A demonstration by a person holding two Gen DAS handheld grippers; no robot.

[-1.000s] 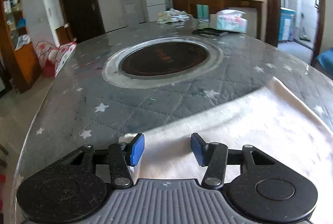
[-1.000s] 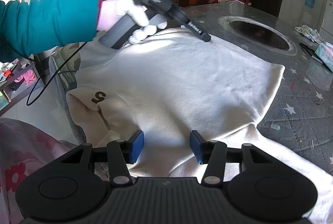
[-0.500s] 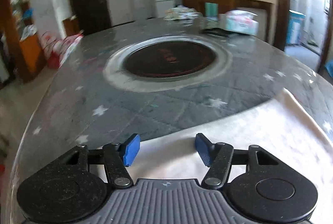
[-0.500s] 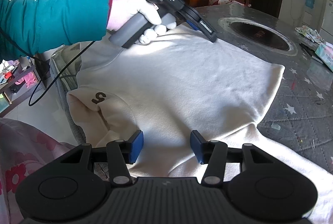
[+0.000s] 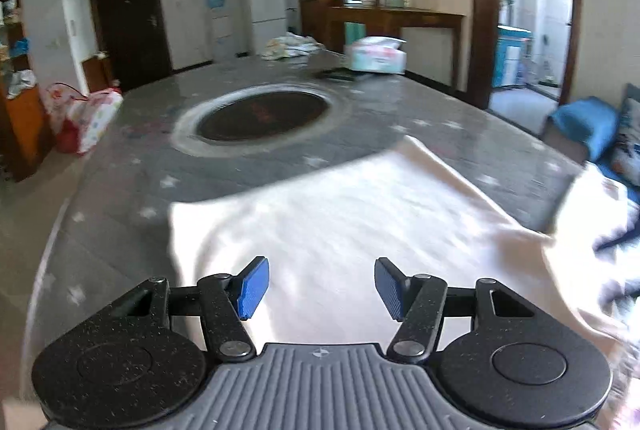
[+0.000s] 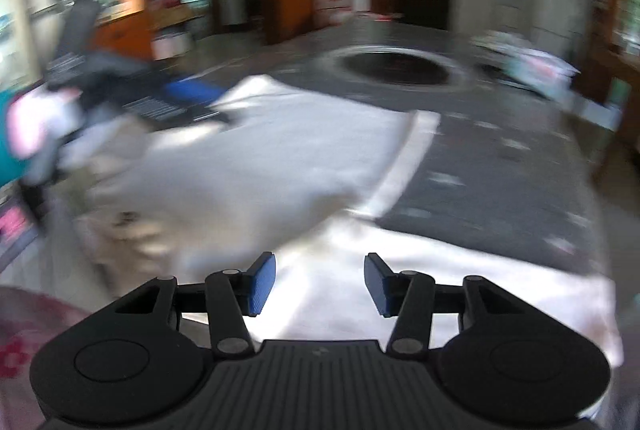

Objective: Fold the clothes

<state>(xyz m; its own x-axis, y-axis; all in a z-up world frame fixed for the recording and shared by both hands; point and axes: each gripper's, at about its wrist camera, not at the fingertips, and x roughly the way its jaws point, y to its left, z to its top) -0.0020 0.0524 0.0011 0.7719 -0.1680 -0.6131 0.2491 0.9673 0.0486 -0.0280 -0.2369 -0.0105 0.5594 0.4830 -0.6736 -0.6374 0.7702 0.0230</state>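
A living room with a dark door, a white fridge and wooden cabinets surrounds a long counter (image 5: 120, 230) under a grey star-print cover, with a round dark inset (image 5: 262, 114) in its middle.

The left tongs (image 5: 318, 286) stand wide apart with nothing between the blue pads, hanging over a cream garment (image 5: 340, 214) spread flat on the near part of the counter. Beyond the garment's far edge lies bare cover, then the inset, then a tissue pack (image 5: 376, 54) and a crumpled cloth (image 5: 292, 44) at the far end.

The right tongs (image 6: 318, 284) are equally wide open and grip nothing, poised over a sunlit part of the garment (image 6: 260, 158). This view is motion-blurred. A band-like edge of the garment (image 6: 404, 158) runs away from the tongs toward the inset (image 6: 396, 64). At far left, a white-gloved hand (image 6: 44, 122) with a teal sleeve holds the left tongs (image 6: 192, 90) above the garment's far corner.
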